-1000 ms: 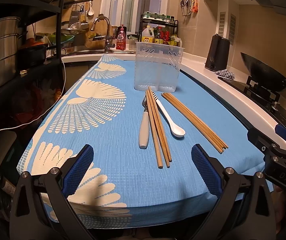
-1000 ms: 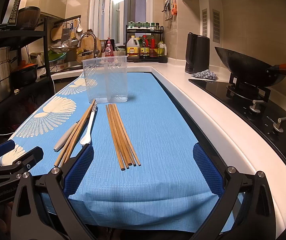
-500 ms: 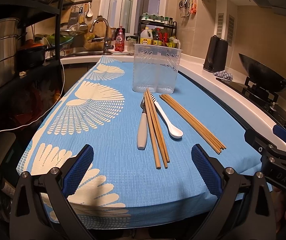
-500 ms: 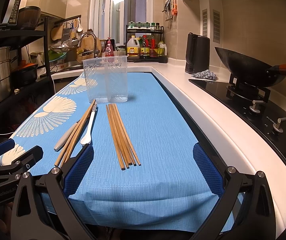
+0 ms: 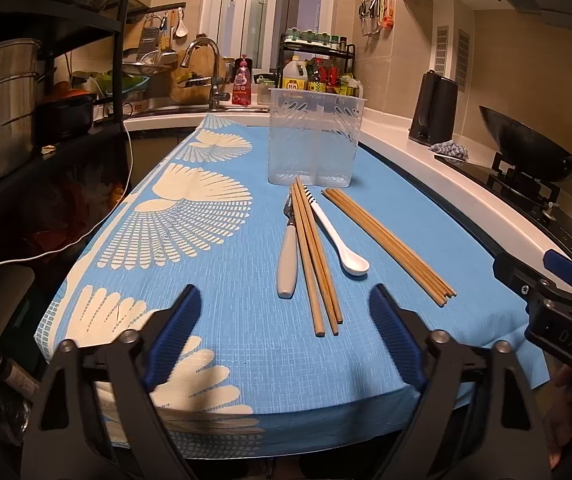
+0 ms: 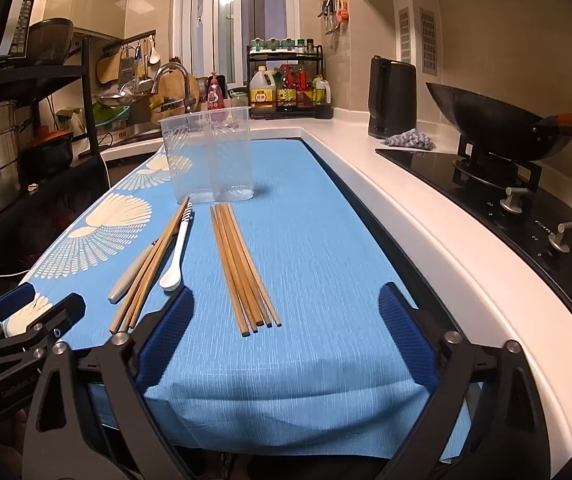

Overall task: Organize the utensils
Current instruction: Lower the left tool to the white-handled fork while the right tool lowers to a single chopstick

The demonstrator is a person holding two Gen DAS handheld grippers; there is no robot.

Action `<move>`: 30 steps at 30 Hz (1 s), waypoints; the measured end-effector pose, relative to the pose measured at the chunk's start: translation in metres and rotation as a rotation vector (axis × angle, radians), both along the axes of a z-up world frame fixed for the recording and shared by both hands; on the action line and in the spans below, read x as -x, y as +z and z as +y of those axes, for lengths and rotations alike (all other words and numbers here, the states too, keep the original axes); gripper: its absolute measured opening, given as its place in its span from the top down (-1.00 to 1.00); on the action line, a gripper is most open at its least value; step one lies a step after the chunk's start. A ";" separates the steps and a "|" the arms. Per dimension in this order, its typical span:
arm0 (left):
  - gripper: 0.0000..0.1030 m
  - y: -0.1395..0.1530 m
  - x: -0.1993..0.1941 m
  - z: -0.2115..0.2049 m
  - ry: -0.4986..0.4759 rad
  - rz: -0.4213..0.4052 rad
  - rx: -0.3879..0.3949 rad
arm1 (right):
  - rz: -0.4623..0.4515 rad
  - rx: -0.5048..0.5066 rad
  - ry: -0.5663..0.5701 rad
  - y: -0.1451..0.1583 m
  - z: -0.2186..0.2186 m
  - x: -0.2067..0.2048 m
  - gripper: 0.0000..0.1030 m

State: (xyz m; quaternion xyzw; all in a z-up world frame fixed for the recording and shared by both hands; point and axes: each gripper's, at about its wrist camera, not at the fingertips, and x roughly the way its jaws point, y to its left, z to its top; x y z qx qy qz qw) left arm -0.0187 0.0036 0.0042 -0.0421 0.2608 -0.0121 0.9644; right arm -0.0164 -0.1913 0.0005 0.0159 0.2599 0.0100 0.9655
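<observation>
- At the bottom of the left wrist view, the left gripper (image 5: 281, 340) hangs over the near edge of the blue patterned cloth (image 5: 213, 320); its blue-padded jaws are closing from a wide spread, with only cloth between them and nothing gripped.
- At the bottom of the right wrist view, the right gripper (image 6: 286, 336) sits the same way over the cloth's near edge, jaws closing from wide, nothing between the pads.
- In the centre of the left wrist view lie the utensils: a grey-handled fork (image 5: 288, 258), just right of it a bundle of wooden chopsticks (image 5: 314, 256), then a white spoon (image 5: 340, 240) whose striped handle end passes under or beside the bundle's far tips; I cannot tell which.
- Right of centre in the same view, a second bundle of chopsticks (image 5: 388, 246) lies apart from the spoon, slanting toward the lower right.
- Above the utensils, at upper centre, a clear plastic holder (image 5: 314, 142) stands upright on the cloth, with a divider down its middle and both compartments holding nothing.
- In the right wrist view the second chopstick bundle ends just ahead of the right gripper's left pad.
- At the right edge of both views, a dark wok (image 6: 498, 128) sits on a stove (image 6: 526, 216).
</observation>
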 end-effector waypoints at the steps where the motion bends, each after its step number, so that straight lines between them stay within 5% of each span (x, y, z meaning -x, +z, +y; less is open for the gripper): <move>1: -0.21 -0.001 0.000 0.000 -0.003 0.003 0.000 | 0.003 -0.004 0.007 -0.002 0.001 -0.001 -0.44; 2: -0.05 -0.002 -0.001 0.001 -0.007 0.010 0.001 | 0.010 -0.007 0.014 -0.005 0.001 -0.002 -0.34; 8: 0.19 -0.018 -0.010 0.011 -0.036 0.058 0.083 | 0.062 -0.055 0.010 -0.021 -0.010 -0.023 -0.16; 14: 0.34 -0.032 -0.017 0.006 -0.076 0.082 0.064 | 0.126 -0.058 0.055 -0.040 -0.016 -0.057 0.45; 30: 0.37 -0.027 -0.028 0.014 -0.078 0.046 0.054 | 0.175 -0.021 0.191 -0.052 -0.007 -0.075 0.65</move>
